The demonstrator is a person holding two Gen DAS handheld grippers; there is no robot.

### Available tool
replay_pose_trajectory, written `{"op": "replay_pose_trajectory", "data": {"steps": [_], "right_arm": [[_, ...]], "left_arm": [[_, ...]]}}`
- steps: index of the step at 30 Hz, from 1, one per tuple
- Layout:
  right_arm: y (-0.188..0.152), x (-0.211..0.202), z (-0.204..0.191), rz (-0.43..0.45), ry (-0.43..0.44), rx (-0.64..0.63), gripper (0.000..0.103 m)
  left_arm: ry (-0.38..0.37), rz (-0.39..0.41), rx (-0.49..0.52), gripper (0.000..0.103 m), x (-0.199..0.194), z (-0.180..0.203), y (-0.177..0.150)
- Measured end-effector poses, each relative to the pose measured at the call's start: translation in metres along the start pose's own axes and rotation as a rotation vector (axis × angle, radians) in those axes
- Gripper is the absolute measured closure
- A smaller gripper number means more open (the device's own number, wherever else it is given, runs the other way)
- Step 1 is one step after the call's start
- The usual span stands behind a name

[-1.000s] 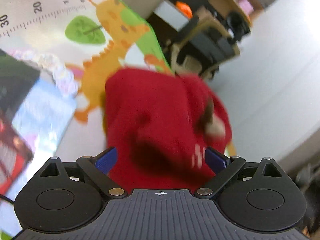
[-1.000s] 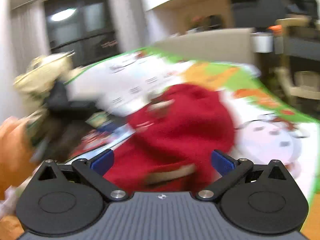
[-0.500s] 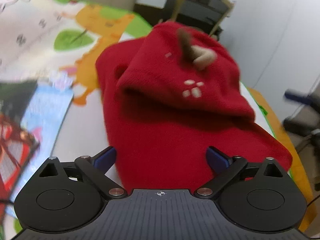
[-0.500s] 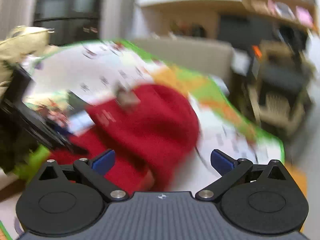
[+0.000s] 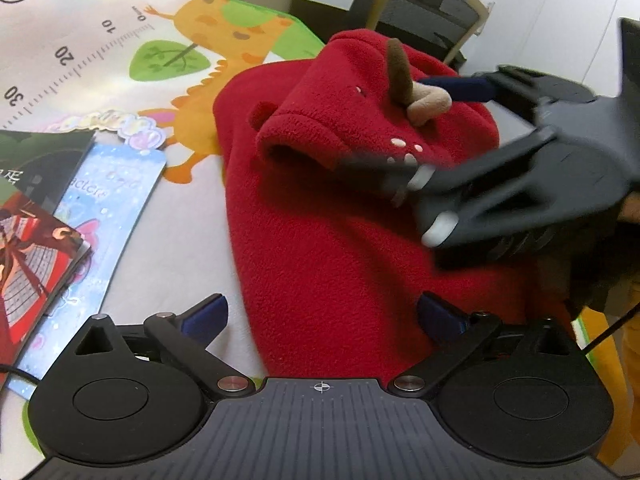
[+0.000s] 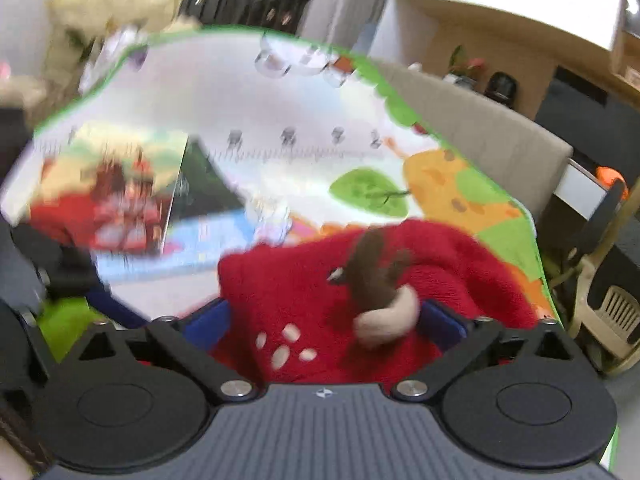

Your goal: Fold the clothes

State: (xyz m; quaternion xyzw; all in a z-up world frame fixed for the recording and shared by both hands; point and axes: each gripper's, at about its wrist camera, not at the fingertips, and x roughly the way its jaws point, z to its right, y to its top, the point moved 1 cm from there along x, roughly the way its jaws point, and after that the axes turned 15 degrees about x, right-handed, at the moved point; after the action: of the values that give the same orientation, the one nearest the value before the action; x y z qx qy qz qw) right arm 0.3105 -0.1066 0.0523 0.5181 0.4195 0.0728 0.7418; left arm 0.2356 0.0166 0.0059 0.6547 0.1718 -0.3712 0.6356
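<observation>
- Since the frame half a second back, the right gripper (image 5: 432,120) has swung into the left wrist view from 3 o'clock and now reaches over the hood of the red fleece garment (image 5: 344,216), where before only cloth showed there.
- That garment lies on the printed play mat (image 5: 120,60), hood end toward 12 o'clock, body running down to 6 o'clock between the left gripper's fingers; the hood carries a brown and tan antler (image 5: 412,88) and small white spots.
- Children's books (image 5: 80,224) lie on the mat at 9 o'clock, just beside the fleece but apart from it.
- Left gripper (image 5: 320,314): tongs spread wide, nothing clamped; red cloth lies between and below the blue pads (whether they touch it I cannot tell).
- Right gripper, in its own view (image 6: 324,318): tongs also spread, with the hood and antler bunched between them; the frame is blurred, so it may only be brushing the cloth, not gripping.
- Handling, as I judge it: fleece is light, soft and limp, not slippery and not fragile. It will sag and drag, and a thick fold springs back a little, so each fold wants pressing flat.
- Best holds are probably the hood's rim or the outer hem edges, pinching a single layer, not the antler, which would only pull the hood askew.
</observation>
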Motion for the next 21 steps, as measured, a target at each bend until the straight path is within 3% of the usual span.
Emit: {"op": "replay_pose_trajectory", "data": {"steps": [2, 4, 5, 7, 10, 14, 18, 21], "right_arm": [[-0.011, 0.007, -0.008, 0.002, -0.073, -0.076, 0.002], [-0.017, 0.005, -0.010, 0.051, -0.123, -0.080, 0.023], [-0.016, 0.000, -0.006, 0.071, -0.135, -0.050, 0.029], [-0.014, -0.013, 0.010, 0.115, -0.152, 0.033, 0.051], [-0.010, -0.035, 0.038, 0.172, -0.164, 0.171, 0.065], [0.006, -0.070, 0.061, 0.263, -0.160, 0.286, 0.072], [0.009, -0.072, 0.026, 0.220, -0.026, 0.118, 0.073], [-0.015, -0.046, -0.008, 0.081, 0.077, -0.049, 0.073]], "left_arm": [[0.014, 0.004, 0.016, 0.000, -0.001, 0.004, 0.000], [0.028, 0.009, 0.032, 0.000, -0.003, 0.008, 0.000], [0.033, 0.012, 0.039, 0.000, -0.004, 0.009, 0.000], [0.034, 0.013, 0.039, 0.000, -0.004, 0.009, 0.000], [0.026, 0.015, 0.034, 0.000, -0.004, 0.008, -0.001], [0.018, 0.019, 0.029, 0.000, -0.002, 0.007, -0.002], [0.002, 0.024, 0.017, 0.000, -0.001, 0.004, -0.005], [-0.046, 0.026, 0.011, 0.000, -0.007, -0.002, -0.010]]}}
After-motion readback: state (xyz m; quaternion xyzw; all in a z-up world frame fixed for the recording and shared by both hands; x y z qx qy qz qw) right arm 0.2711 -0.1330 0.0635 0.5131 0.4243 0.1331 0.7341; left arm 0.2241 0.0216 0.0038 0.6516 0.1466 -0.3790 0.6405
